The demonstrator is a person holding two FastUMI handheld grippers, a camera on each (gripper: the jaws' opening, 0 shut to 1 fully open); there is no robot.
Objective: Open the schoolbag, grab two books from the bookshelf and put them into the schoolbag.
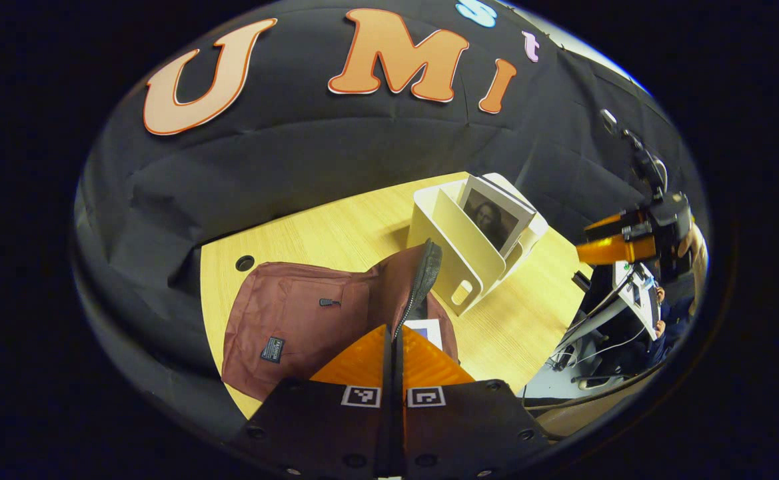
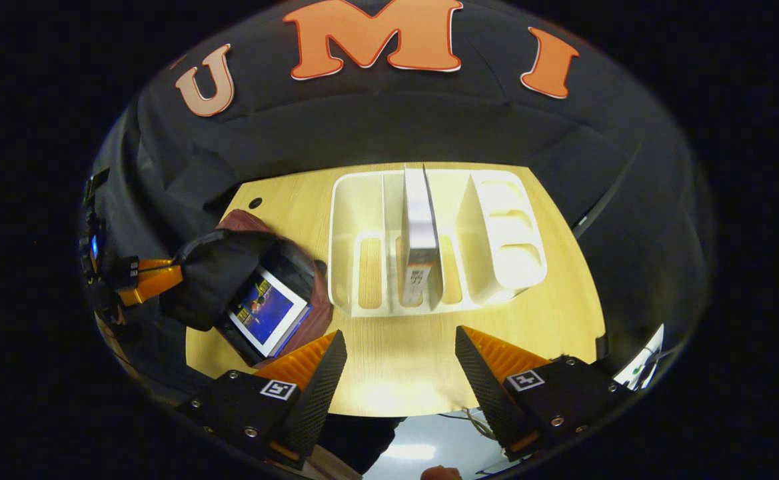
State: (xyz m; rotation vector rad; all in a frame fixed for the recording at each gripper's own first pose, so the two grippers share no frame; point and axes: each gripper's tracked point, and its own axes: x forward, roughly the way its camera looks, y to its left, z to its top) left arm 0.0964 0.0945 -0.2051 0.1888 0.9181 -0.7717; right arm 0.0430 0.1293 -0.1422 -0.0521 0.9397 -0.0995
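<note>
Left gripper view: the left claw point(image 1: 393, 347) at lower centre is closed on the zipper edge of the maroon fabric schoolbag point(image 1: 296, 320) lying on the light wooden worktop point(image 1: 336, 233). Right of centre, a white plastic bookshelf point(image 1: 469, 247) holds a book with a portrait cover point(image 1: 496, 217).

Right gripper view: the right claw point(image 2: 399, 360) stands open and empty above the worktop, bottom centre. At centre, the book stands upright in the bookshelf's middle slot. At left, a blue-covered book point(image 2: 268, 312) sits inside the open schoolbag.

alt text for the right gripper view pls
The right gripper, fingers wide apart, hovers over a wooden table facing a white bookshelf with one upright book. At left, the left gripper holds open a schoolbag with a second book inside.
</note>
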